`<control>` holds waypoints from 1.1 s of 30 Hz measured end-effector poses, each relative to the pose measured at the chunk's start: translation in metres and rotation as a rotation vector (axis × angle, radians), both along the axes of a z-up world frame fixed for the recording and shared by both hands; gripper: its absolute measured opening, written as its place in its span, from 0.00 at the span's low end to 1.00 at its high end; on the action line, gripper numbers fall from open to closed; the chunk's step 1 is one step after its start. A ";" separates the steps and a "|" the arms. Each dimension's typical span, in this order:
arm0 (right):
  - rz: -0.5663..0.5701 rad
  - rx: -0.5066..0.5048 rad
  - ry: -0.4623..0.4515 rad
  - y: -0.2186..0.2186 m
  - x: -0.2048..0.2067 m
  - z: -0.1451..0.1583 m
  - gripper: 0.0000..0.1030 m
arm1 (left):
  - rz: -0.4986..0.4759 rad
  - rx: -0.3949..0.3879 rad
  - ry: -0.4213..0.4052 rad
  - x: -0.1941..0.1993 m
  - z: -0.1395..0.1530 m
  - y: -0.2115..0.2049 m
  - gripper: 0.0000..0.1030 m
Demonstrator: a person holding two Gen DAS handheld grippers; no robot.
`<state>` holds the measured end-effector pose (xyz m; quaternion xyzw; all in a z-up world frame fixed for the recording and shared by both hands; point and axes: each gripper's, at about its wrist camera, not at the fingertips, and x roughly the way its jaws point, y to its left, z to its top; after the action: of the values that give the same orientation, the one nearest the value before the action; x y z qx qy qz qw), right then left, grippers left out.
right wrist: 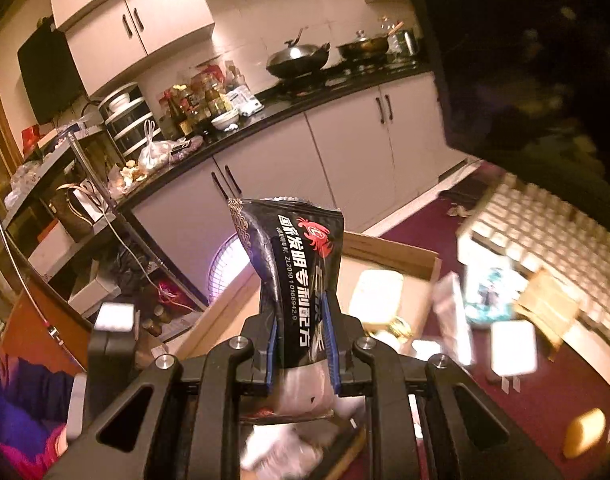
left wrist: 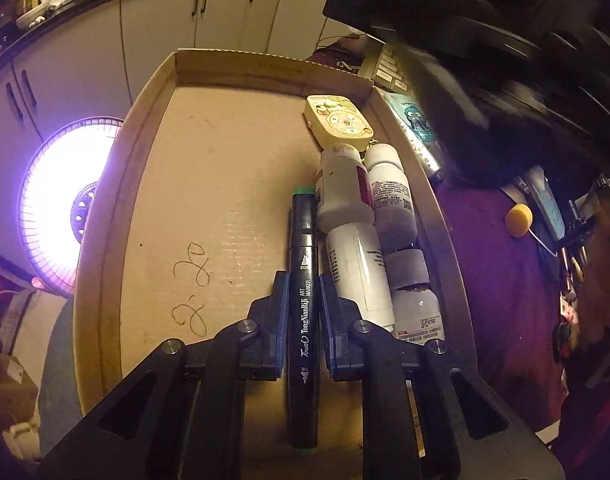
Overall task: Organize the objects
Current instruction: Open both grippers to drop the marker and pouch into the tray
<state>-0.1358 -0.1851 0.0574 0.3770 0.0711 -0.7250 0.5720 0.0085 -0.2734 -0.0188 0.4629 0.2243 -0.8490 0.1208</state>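
left jaws clamp marker (left wrist: 303, 280) | right jaws clamp black packet (right wrist: 295, 276)

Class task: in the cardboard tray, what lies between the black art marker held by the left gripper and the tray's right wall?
In the left wrist view, white bottles lie in two rows between the black art marker and the cardboard tray's right wall; the nearest touch the marker.

Black art marker with green end caps (left wrist: 303, 280): lies lengthwise over the shallow brown cardboard tray (left wrist: 117, 216), parallel to the bottles.

White plastic bottles (left wrist: 357, 236): a cluster on their sides along the tray's right wall, just beside the marker.

Cream rectangular case with cartoon print (left wrist: 339, 120): flat in the tray, beyond the bottles, touching their tops.

Black foil snack packet with red crab logo and white print (right wrist: 301, 276): upright, crumpled, above the tray's near side.
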 end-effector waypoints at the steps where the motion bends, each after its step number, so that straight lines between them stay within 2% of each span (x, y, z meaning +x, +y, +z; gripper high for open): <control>1: 0.003 0.005 -0.008 -0.009 -0.002 -0.004 0.18 | -0.002 0.001 0.001 0.000 0.000 0.000 0.14; 5: 0.024 0.054 0.015 -0.051 -0.002 -0.023 0.18 | -0.006 0.011 0.007 -0.001 -0.001 -0.003 0.14; 12: 0.013 0.231 0.258 -0.094 0.017 -0.053 0.18 | -0.014 0.017 0.015 -0.003 -0.002 -0.006 0.14; 16: -0.008 0.276 0.301 -0.098 0.019 -0.059 0.18 | -0.015 0.021 0.016 -0.004 -0.002 -0.008 0.14; 21: -0.001 0.234 0.194 -0.086 0.010 -0.061 0.27 | -0.006 0.037 0.010 -0.006 -0.002 -0.010 0.14; 25: -0.014 0.155 0.129 -0.058 0.006 -0.046 0.50 | 0.011 0.034 -0.006 -0.008 -0.001 -0.011 0.16; 29: -0.027 0.078 0.087 -0.016 0.006 -0.026 0.53 | 0.057 -0.030 -0.019 -0.006 0.004 -0.010 0.42; 30: -0.030 0.061 0.080 -0.005 0.006 -0.022 0.54 | 0.066 -0.040 -0.017 -0.006 0.006 -0.010 0.45; 33: -0.061 0.018 0.071 0.038 0.010 -0.016 0.65 | 0.085 -0.080 -0.023 -0.005 0.009 -0.006 0.48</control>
<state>-0.1261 -0.1475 0.0411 0.3581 0.0865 -0.7543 0.5434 0.0032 -0.2791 -0.0102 0.4573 0.2082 -0.8461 0.1776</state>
